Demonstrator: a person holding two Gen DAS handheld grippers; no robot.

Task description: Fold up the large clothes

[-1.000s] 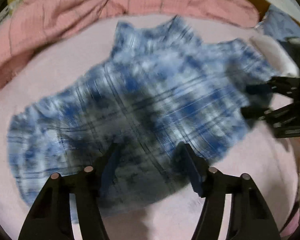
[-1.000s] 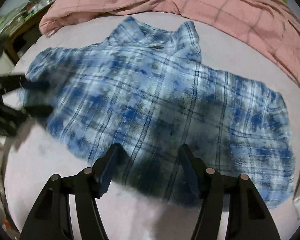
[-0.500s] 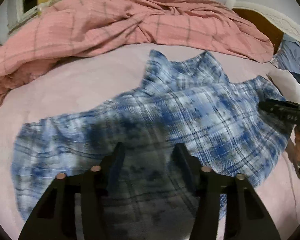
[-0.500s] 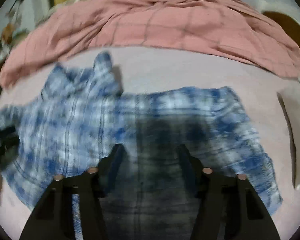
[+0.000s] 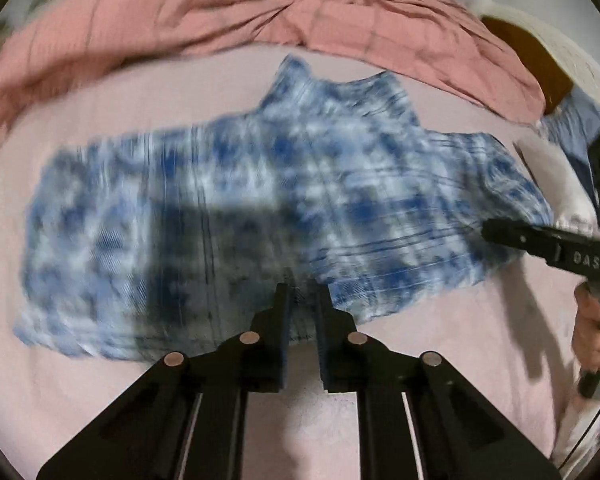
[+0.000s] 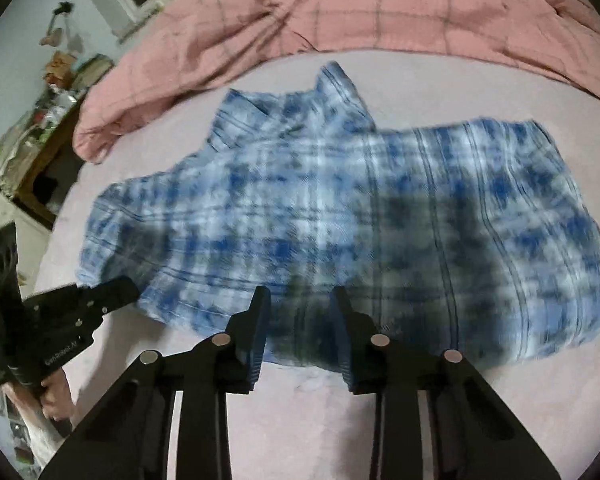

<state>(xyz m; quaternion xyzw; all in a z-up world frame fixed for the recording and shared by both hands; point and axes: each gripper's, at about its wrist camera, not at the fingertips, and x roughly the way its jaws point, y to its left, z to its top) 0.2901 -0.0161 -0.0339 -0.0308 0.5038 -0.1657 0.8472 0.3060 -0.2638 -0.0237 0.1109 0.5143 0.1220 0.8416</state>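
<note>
A blue and white plaid shirt (image 5: 300, 184) lies spread flat on the pink bed sheet (image 5: 120, 104), collar at the far side. My left gripper (image 5: 303, 294) is at the shirt's near hem. Its jaws are closing to a narrow gap with hem fabric between them. My right gripper (image 6: 300, 300) is also at the near hem of the shirt (image 6: 340, 208), its jaws closing but wider apart, with fabric between them. Each gripper shows in the other's view: the right gripper (image 5: 490, 232) at the shirt's right edge, the left gripper (image 6: 120, 292) at its left edge.
A crumpled pink checked blanket (image 6: 340, 12) lies across the far side of the bed. A brown headboard (image 5: 536, 60) and a white pillow (image 5: 548, 176) are at the right. A cluttered shelf (image 6: 40, 120) stands off the bed's left. A hand (image 6: 56, 400) holds each gripper.
Both pairs of jaws have narrowed, the left far more. Both grippers have drawn back from over the shirt's body to its near hem, and both views have rolled.
</note>
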